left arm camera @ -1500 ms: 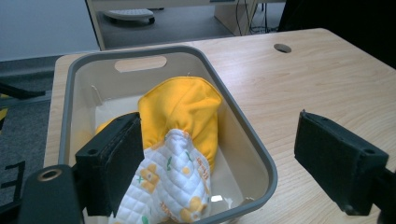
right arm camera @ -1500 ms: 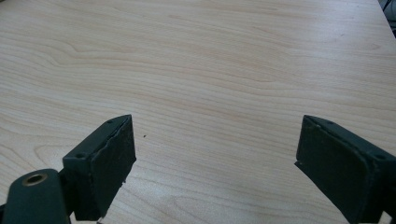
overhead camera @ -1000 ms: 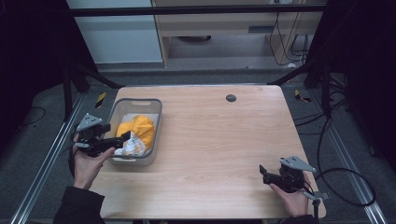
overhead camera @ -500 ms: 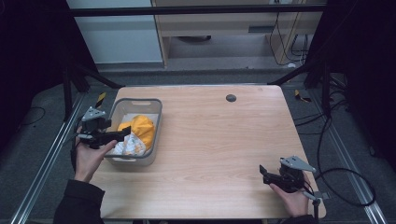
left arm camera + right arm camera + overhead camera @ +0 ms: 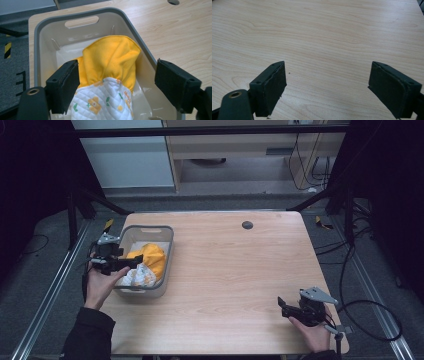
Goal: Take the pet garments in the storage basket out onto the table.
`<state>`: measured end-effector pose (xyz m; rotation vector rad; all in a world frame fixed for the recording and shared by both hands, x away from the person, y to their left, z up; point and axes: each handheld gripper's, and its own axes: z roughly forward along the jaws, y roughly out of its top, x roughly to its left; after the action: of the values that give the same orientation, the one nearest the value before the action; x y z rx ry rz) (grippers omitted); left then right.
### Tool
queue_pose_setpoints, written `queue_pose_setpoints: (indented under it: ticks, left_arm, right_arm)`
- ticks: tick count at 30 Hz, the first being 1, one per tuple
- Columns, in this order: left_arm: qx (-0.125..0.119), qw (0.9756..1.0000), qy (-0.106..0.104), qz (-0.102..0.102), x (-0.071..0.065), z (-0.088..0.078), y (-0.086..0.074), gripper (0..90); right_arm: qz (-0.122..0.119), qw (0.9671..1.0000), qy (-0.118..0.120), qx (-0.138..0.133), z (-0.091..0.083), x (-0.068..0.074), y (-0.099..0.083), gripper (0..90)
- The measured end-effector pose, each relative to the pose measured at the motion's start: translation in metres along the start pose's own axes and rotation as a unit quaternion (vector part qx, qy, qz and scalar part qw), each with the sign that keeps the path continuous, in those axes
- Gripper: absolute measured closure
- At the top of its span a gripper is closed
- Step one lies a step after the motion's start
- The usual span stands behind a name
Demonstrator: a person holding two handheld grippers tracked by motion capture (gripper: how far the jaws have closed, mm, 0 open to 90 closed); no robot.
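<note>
A grey plastic bin (image 5: pixel 167 240) stands at the table's left side. Inside it a yellow cloth (image 5: pixel 152 257) lies partly over a white quilted cloth with orange flower prints (image 5: pixel 140 276). My left gripper (image 5: pixel 129 262) reaches over the bin's left rim, just above the cloths. In the left gripper view the jaws have just been closing a little but stand wide, my left gripper (image 5: pixel 120 82) framing the yellow cloth (image 5: pixel 110 57) and white cloth (image 5: pixel 100 102) without pressing them. My right gripper (image 5: pixel 282 306) rests open near the front right corner, over bare wood in its own view (image 5: pixel 327 85).
A small dark round hole (image 5: pixel 247 225) sits in the tabletop near the far edge. The wooden table (image 5: pixel 225 270) is bare between bin and right gripper. Dark frame rails run along both sides, and cables lie on the floor at the right.
My left gripper has shifted a little toward the far end along the bin's left rim. The right gripper has stayed put.
</note>
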<state>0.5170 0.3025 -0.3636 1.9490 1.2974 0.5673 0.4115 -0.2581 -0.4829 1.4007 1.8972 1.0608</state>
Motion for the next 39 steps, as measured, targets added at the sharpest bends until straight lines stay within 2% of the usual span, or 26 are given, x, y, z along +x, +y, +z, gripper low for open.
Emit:
queue_pose_setpoints:
  ticks: [13,14,21,34,39]
  left_arm:
    - [0.031,0.9995,-0.005,0.003,0.002,0.016,-0.007,25.4]
    - [0.040,0.9992,-0.004,0.007,0.002,0.019,-0.007,25.5]
    - [0.057,0.9983,-0.005,0.013,0.003,0.025,-0.010,27.9]
    - [0.092,0.9957,-0.010,0.007,0.005,0.039,-0.018,33.2]
    - [0.101,0.9947,-0.010,0.012,0.003,0.043,-0.018,35.8]
  right_arm:
    - [-0.005,1.0000,0.003,0.002,0.000,0.001,0.000,16.8]
    - [-0.004,1.0000,0.004,0.003,0.000,0.001,0.000,16.8]
    - [-0.007,1.0000,0.004,0.003,0.001,0.001,0.000,16.8]
    - [-0.006,0.9999,0.005,0.006,0.001,0.001,-0.001,16.8]
    - [-0.007,0.9999,0.006,0.008,0.001,0.001,-0.001,16.8]
